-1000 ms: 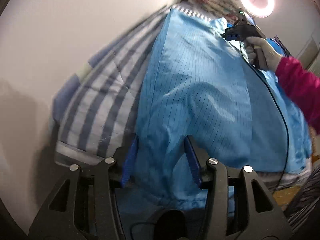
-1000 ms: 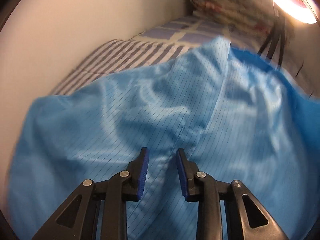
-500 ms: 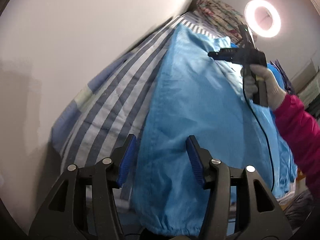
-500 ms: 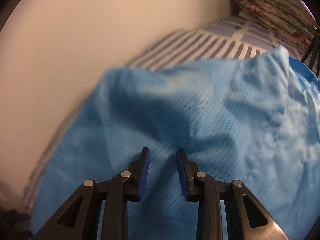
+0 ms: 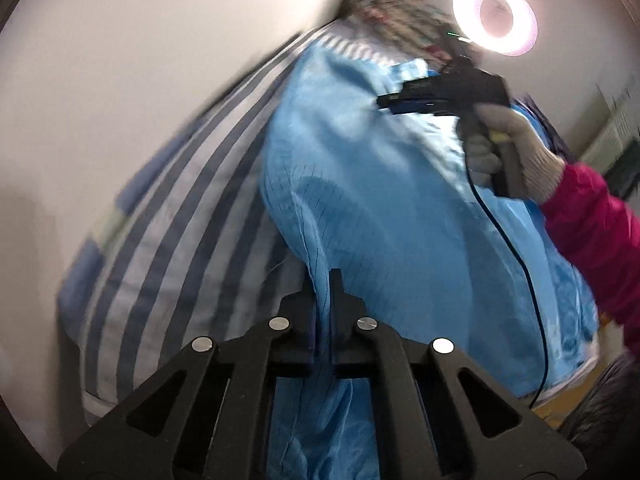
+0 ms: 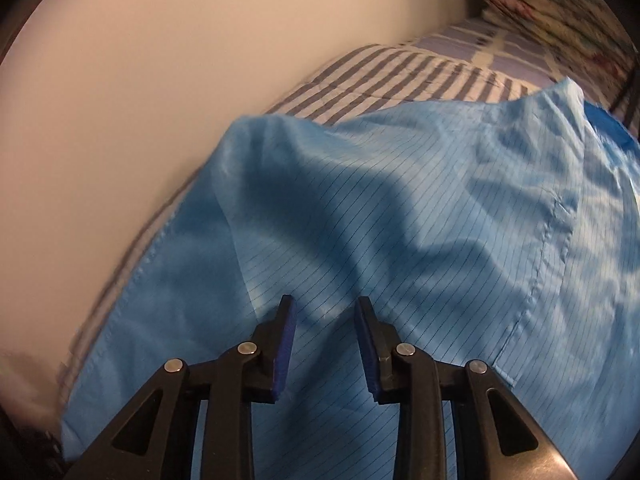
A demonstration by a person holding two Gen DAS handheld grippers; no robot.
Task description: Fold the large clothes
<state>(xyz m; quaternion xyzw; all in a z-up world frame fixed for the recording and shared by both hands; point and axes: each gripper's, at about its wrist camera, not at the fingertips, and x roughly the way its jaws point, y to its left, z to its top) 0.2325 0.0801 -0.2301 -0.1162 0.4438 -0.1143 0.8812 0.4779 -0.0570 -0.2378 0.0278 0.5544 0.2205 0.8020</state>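
- Since a second ago, the left gripper (image 5: 322, 300) has gone from spread jaws around the near hem to pressed together on a ridge of the blue garment (image 5: 400, 208); the right gripper (image 6: 326, 340) has drifted across the cloth and its jaws are opening, with fabric beneath them but not pinched.
- Largest thing in view, the striped bed (image 5: 168, 248), carries the garment lengthwise beside the wall (image 6: 140, 80); a hard pull could drag it off the near edge.
- With only one pinch on it, the garment's far end could sag or bunch.
- That pinch looks thin and may slip.
- Smallest risk: the right gripper's cable (image 5: 516, 256) trails across the cloth and might snag a fold.
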